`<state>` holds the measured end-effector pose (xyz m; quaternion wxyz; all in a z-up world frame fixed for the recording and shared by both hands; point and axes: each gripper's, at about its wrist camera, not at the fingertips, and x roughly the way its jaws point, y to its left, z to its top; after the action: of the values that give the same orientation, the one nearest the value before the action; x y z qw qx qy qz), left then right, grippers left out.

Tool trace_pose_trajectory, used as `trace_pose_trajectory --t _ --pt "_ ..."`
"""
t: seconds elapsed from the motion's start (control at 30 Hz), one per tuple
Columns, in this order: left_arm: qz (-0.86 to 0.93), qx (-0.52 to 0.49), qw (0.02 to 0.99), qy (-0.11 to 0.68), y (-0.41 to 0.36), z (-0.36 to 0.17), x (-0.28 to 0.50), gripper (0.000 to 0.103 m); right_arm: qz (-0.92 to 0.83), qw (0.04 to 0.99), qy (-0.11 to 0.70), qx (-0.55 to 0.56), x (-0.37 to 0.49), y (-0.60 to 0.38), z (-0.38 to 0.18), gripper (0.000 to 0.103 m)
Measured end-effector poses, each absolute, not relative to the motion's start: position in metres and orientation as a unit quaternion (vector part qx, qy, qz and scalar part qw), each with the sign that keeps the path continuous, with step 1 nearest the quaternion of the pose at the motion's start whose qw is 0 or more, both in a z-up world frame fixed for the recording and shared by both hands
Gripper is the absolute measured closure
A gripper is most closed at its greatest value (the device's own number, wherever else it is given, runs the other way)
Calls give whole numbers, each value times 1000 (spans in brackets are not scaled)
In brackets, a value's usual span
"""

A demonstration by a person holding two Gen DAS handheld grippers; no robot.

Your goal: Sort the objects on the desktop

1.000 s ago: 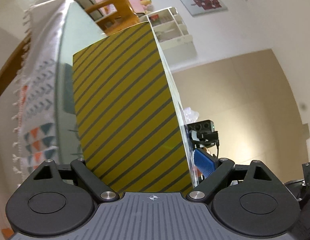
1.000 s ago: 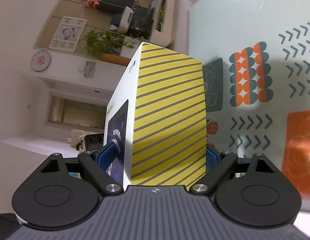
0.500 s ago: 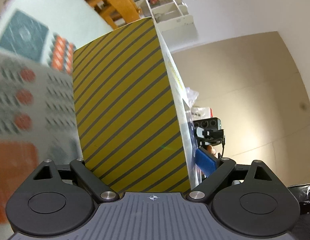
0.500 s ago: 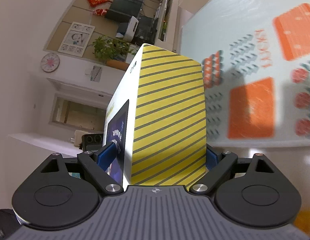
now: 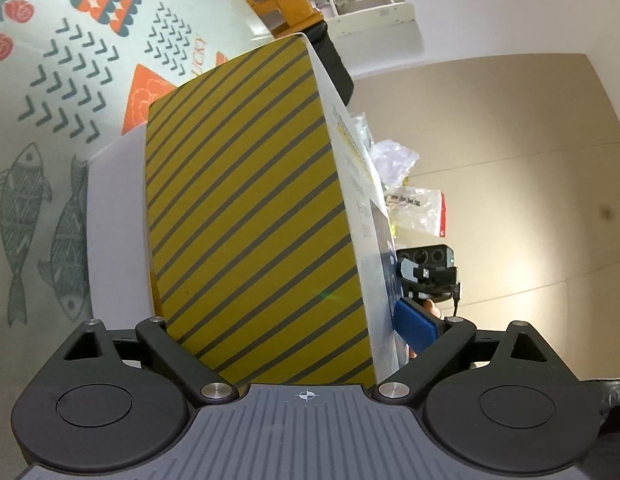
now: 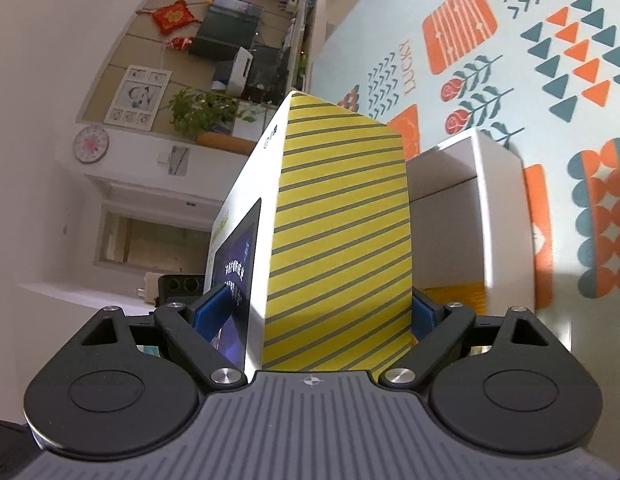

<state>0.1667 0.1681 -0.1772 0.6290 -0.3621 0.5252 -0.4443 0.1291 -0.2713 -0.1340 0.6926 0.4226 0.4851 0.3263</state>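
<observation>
**A:** What are you holding?

**B:** A box (image 5: 250, 208) with yellow and grey stripes on its narrow side and white on its broad faces. I have it from both ends. My left gripper (image 5: 286, 332) is clamped across it; I can see one blue pad (image 5: 414, 328) pressed on the white face, while the other pad is hidden behind the box.

**A:** And the right one?

**B:** My right gripper (image 6: 323, 314) is clamped on the same box (image 6: 341, 232), with blue pads (image 6: 214, 310) against both broad faces. One of those faces carries a dark printed panel.

**A:** Where is the box relative to the table?

**B:** It is tilted over the patterned tablecloth (image 6: 529, 60), with its far end at an open white carton (image 6: 483, 216). In the left view that white carton (image 5: 116, 216) sits just behind the striped side. I cannot tell whether the box touches the carton.

**A:** Anything else nearby?

**B:** From the left camera I see the other gripper's camera housing (image 5: 427, 268) past the box, and some clear plastic bags (image 5: 409, 196) beyond it.
</observation>
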Motion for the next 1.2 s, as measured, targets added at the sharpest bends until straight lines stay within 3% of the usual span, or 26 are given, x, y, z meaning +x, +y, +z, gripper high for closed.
trace_pose_trajectory --t 0.63,1.2 --pt "-458 -305 658 514 141 -188 171 1 340 736 434 393 112 -295 -152 0" --pt "-431 -274 684 520 157 -161 165 0 332 732 438 402 117 -315 -158 0"
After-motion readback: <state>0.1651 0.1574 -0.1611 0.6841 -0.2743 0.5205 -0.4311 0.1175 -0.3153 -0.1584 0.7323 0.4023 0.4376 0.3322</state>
